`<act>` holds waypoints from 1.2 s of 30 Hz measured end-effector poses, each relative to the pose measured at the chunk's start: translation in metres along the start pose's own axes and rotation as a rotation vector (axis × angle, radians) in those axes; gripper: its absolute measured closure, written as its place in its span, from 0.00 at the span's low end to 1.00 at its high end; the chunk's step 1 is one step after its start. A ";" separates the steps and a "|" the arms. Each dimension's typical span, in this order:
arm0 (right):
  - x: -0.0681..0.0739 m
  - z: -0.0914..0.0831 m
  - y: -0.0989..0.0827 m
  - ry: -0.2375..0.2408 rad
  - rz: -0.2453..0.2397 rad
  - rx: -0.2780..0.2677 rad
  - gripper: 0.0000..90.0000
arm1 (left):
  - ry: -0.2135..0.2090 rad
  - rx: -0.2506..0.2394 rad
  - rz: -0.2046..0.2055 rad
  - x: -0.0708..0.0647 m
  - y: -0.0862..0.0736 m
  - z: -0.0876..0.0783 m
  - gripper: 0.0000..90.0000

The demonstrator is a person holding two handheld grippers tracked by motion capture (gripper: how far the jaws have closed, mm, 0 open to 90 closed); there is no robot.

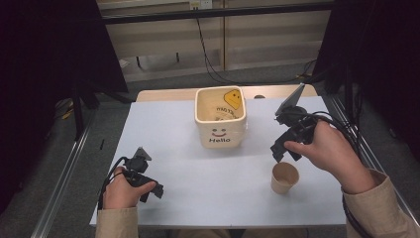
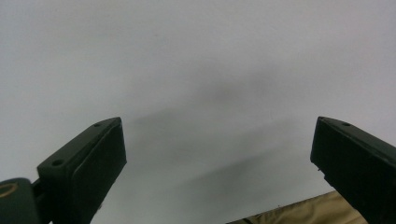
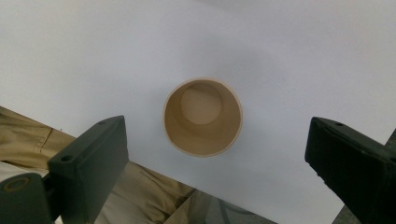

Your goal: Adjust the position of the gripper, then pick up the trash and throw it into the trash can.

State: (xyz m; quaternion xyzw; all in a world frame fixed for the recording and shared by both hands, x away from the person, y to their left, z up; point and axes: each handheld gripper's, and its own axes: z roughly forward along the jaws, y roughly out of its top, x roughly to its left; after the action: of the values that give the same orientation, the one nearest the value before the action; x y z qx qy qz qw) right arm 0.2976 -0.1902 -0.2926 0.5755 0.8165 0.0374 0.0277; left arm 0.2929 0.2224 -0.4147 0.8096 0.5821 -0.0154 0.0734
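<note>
Right now the right gripper point(image 3: 215, 163) hangs over the paper cup point(image 3: 202, 116) mid-frame, jaws wide apart. Coming down crooked, a jaw could bump the light cup and tip it.

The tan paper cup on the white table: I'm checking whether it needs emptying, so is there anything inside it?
No, the tan paper cup shows a bare bottom in the right gripper view.
</note>
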 end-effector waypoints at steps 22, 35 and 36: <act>0.001 0.020 0.002 0.013 -0.009 0.014 0.07 | -0.020 -0.002 -0.025 0.003 -0.003 0.000 0.04; -0.002 0.043 -0.007 0.028 -0.008 0.025 0.07 | -0.017 -0.006 -0.005 0.000 -0.002 -0.002 0.04; -0.002 0.046 -0.007 0.031 -0.007 0.028 0.07 | -0.011 -0.010 -0.002 0.000 -0.002 -0.002 0.04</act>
State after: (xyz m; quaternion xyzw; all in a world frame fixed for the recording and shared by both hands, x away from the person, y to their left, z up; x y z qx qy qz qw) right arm 0.2956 -0.1935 -0.3390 0.5723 0.8193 0.0349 0.0069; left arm 0.2912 0.2237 -0.4131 0.8085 0.5828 -0.0172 0.0805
